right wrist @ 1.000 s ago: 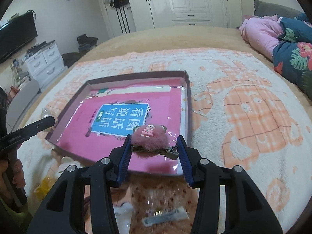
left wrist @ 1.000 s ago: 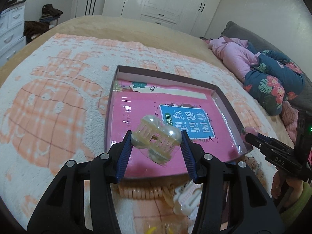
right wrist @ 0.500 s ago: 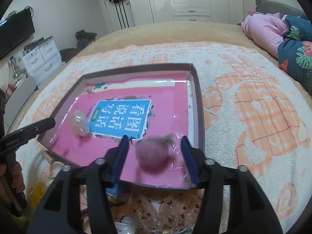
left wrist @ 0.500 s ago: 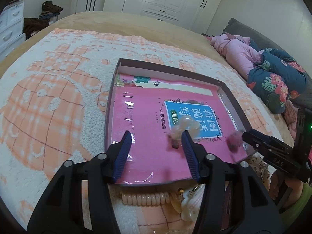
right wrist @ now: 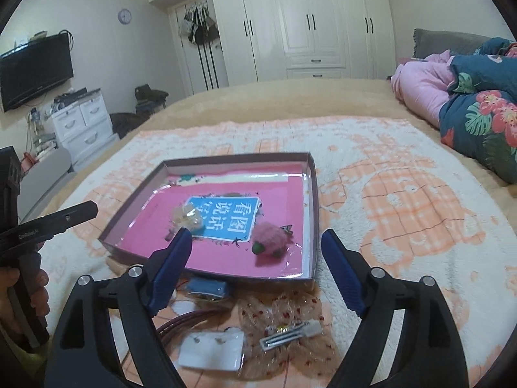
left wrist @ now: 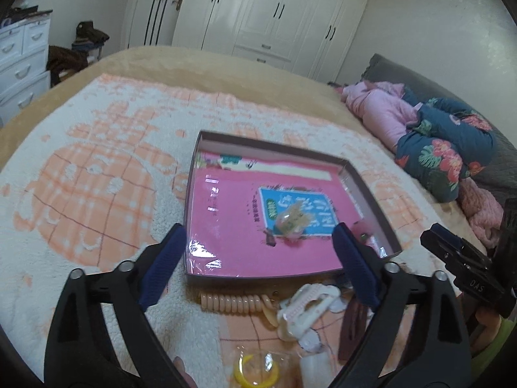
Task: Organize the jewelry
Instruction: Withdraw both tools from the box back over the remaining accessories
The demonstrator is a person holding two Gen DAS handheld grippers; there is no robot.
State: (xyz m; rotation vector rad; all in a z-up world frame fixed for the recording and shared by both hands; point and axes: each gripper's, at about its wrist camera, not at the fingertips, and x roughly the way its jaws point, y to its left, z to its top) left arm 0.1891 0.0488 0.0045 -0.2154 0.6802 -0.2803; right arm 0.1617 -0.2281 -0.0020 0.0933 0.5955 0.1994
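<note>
A shallow brown box (left wrist: 194, 174) with a pink lining lies on the blanket; it also shows in the right wrist view (right wrist: 315, 213). A clear yellowish claw hair clip (left wrist: 292, 223) lies inside it on the blue label, also seen in the right wrist view (right wrist: 189, 218). A fluffy pink hair clip (right wrist: 269, 242) lies in the box's near right part. My left gripper (left wrist: 258, 265) is open and empty, above the box's near edge. My right gripper (right wrist: 255, 271) is open and empty, above the box's near edge.
In front of the box lie a peach coil hair tie (left wrist: 232, 302), a white claw clip (left wrist: 303, 304), a yellow ring in a bag (left wrist: 257, 368), a sheer bow clip (right wrist: 284, 329), a white earring card (right wrist: 211, 350) and a blue item (right wrist: 208, 287). Bedding (right wrist: 478, 110) is piled at right.
Both grippers opened and dropped their clips into the box. The claw clip now lies on the blue label, the fluffy pink clip near the right wall. Both grippers pulled back.
</note>
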